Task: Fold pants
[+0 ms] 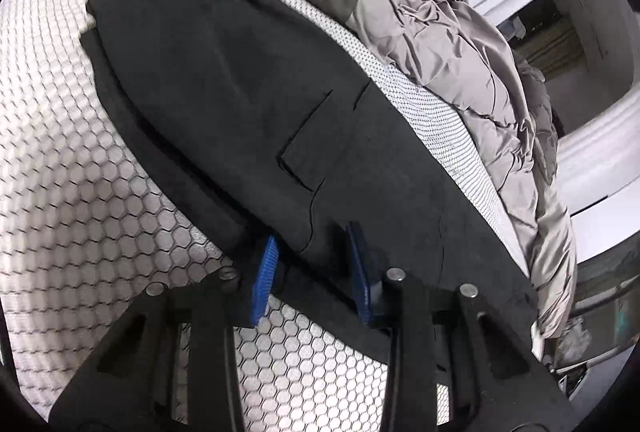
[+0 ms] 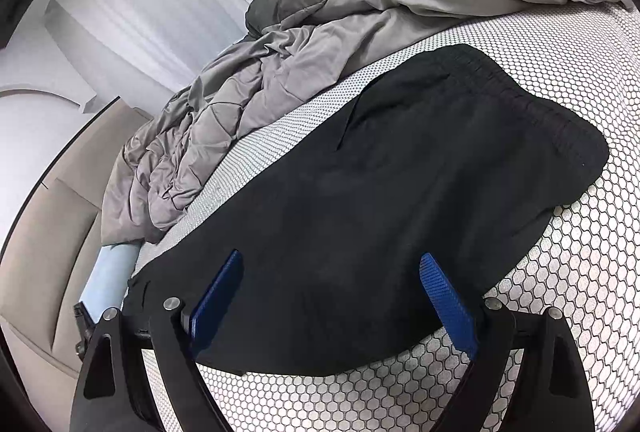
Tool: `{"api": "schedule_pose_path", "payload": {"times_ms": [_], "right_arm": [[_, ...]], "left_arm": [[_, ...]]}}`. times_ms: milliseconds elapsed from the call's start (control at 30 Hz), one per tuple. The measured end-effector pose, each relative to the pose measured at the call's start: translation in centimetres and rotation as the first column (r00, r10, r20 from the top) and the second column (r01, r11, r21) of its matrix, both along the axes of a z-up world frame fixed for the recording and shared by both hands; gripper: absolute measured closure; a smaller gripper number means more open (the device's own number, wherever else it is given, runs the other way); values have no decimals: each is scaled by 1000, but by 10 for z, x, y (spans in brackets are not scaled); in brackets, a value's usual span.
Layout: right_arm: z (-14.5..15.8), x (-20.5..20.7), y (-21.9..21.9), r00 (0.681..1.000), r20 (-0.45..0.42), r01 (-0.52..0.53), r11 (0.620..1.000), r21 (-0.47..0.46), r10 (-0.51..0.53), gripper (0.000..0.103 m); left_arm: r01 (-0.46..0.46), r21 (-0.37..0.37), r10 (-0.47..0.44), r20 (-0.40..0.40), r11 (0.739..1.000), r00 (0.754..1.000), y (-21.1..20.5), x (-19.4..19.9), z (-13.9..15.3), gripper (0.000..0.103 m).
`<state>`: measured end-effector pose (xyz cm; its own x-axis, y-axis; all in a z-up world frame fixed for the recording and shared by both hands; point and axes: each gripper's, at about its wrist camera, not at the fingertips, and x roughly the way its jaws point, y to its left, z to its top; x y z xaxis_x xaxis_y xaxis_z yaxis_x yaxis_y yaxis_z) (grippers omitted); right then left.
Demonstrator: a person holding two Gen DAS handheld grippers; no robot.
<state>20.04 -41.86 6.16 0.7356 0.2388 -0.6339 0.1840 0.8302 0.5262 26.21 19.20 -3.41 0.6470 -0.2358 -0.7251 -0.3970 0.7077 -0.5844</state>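
Observation:
Black pants (image 1: 240, 92) lie flat and lengthwise on a bed with a white honeycomb-pattern cover (image 1: 80, 192). A pocket flap (image 1: 308, 140) shows on the top layer. My left gripper (image 1: 312, 244) sits at the near long edge of the pants. Its blue pads are fairly close together with that edge between them, and I see no pinch. In the right wrist view the pants (image 2: 400, 192) end in an elastic waistband (image 2: 540, 104) at the far right. My right gripper (image 2: 331, 260) stands wide open over the near edge, its pads apart on the cloth.
A crumpled grey duvet (image 1: 440, 12) (image 2: 320, 32) is heaped along the far side of the bed, close behind the pants. White moulded walls (image 2: 120, 12) and a beige padded panel (image 2: 52, 212) lie beyond the bed's end. Bare cover (image 2: 560, 292) shows on my side.

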Motion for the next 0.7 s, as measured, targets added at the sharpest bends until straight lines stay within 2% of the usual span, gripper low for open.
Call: {"api": "schedule_pose_path", "payload": {"times_ms": [33, 67, 267, 300, 367, 433, 533, 600, 700], "right_arm": [[0, 0, 0, 1000, -1, 1, 1000, -3, -1, 11], [-1, 1, 1, 1000, -9, 9, 1000, -20, -10, 11], [-1, 0, -3, 997, -47, 63, 993, -99, -68, 11], [-1, -2, -5, 996, -48, 65, 993, -101, -70, 11], [-2, -2, -7, 996, -53, 66, 992, -105, -72, 11], [-3, -3, -9, 996, -57, 65, 993, -98, -71, 11], [-1, -4, -11, 996, -53, 64, 994, -86, -69, 11], [2, -7, -14, 996, -44, 72, 993, -88, -76, 11], [4, -10, -18, 995, -41, 90, 992, -87, -94, 11]], "left_arm": [[0, 25, 0, 2, 1000, 1000, 0, 1, -1, 82], [-2, 54, 2, -3, 999, 1000, -1, 1, -1, 94], [14, 91, -20, 67, 996, 998, -2, -25, 23, 98], [21, 116, -28, 63, 993, 998, -4, -27, 24, 97], [28, 144, -29, 5, 989, 1000, -6, -23, 18, 97], [19, 109, -14, -43, 994, 999, -1, -19, 7, 95], [12, 91, -9, -32, 996, 999, 4, -25, 12, 87], [4, 99, -3, -12, 995, 1000, 7, -31, 16, 76], [-14, 108, 16, -19, 994, 1000, 12, -33, 11, 76]]}}
